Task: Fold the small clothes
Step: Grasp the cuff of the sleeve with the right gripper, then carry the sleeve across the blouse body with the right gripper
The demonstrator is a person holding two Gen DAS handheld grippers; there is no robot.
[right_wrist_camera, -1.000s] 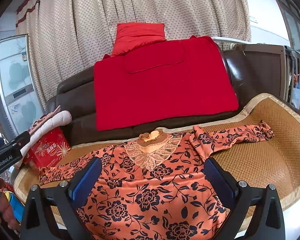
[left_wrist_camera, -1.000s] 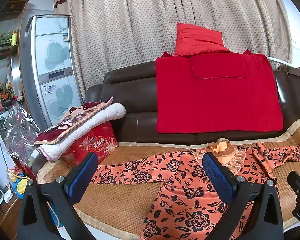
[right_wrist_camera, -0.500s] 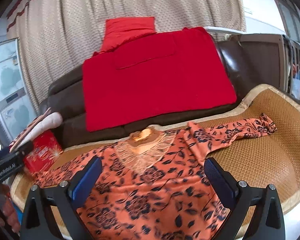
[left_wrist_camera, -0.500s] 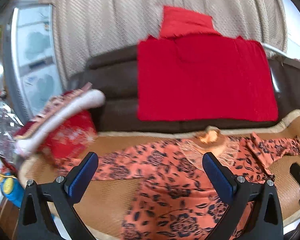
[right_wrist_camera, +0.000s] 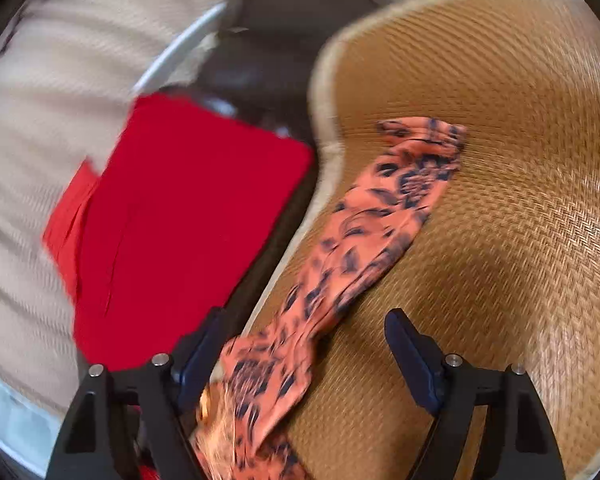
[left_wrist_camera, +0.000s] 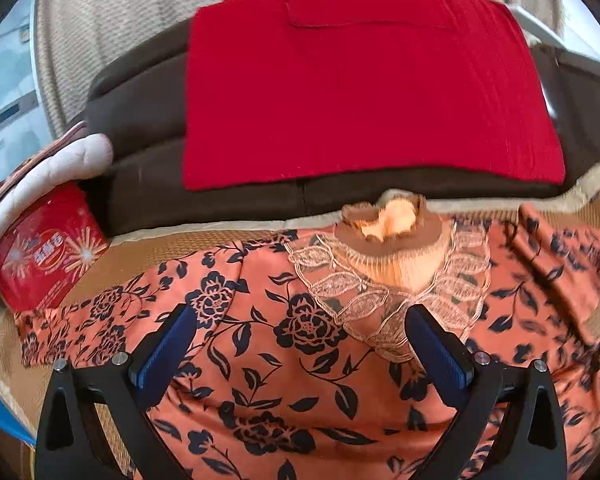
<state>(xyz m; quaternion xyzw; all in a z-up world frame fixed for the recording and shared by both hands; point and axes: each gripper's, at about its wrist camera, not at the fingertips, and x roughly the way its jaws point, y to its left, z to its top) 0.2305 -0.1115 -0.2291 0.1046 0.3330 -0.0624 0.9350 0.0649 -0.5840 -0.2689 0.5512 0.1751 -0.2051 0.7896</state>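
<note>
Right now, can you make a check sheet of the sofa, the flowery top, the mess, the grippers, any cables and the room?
Surface: woven mat covering the sofa seat, pale trim at its edge.
Job's things: orange floral blouse spread flat, lace collar toward the sofa back; one sleeve lies stretched on the mat, not folded.
Clutter: red gift box under a rolled quilt at the seat's end.
Grippers: left hand-held gripper open over the blouse chest; right hand-held gripper open, jaws just been closing, the sleeve's base between them, pads not pressing.
Cables: nothing seen.
Surroundings: brown sofa back draped with a red blanket; beige curtain behind.
</note>
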